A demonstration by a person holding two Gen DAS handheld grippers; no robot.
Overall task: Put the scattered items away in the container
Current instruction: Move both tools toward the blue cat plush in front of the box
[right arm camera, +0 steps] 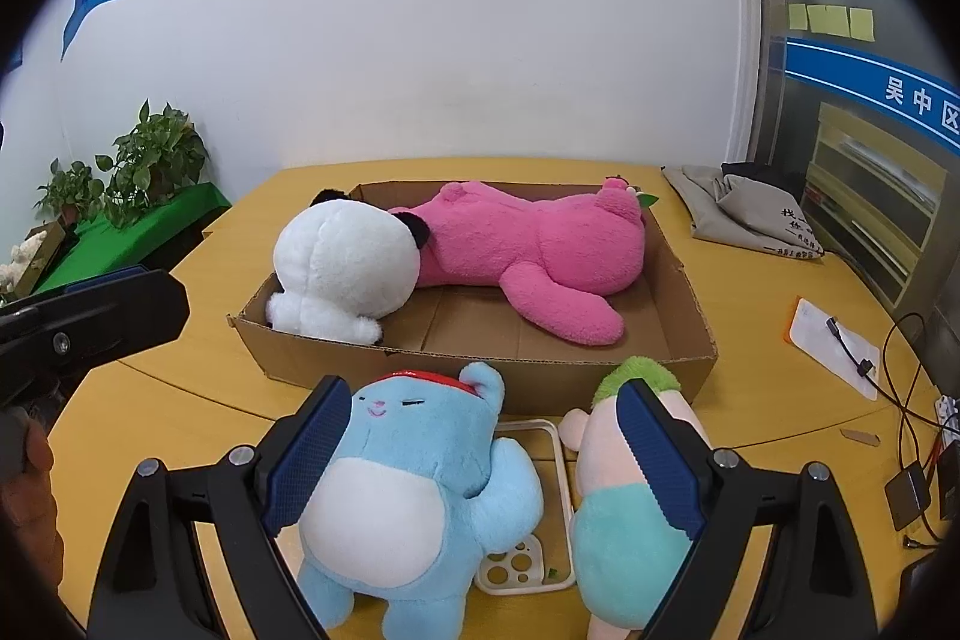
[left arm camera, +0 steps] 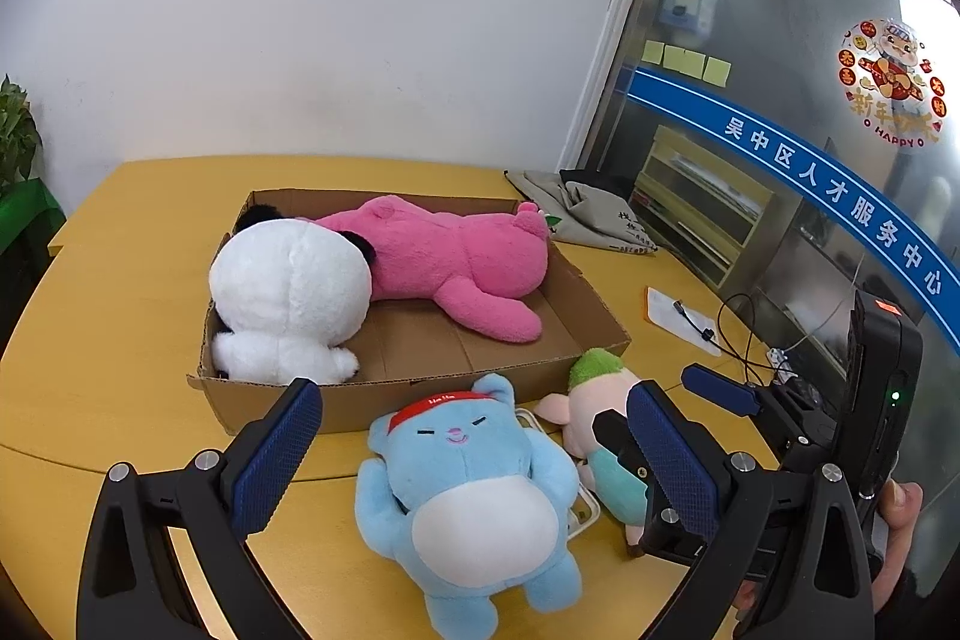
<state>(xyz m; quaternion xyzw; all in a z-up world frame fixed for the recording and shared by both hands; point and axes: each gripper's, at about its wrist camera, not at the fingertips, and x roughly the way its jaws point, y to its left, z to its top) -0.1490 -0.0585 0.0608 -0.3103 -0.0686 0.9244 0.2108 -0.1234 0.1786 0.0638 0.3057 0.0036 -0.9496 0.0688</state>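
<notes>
From the left wrist I find my left gripper (left arm camera: pixel 474 451) spread empty over the blue plush bear (left arm camera: pixel 465 496) on the worktop (left arm camera: pixel 108 244) before the cardboard box (left arm camera: pixel 420 388), while the right wrist shows my right gripper (right arm camera: pixel 489 454) likewise agape, the bear soft, light, best pinched at its belly.

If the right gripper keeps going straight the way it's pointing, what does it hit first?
Most likely the blue plush bear, lying between the open right gripper fingers in front of the cardboard box. Depth is uncertain.
</notes>
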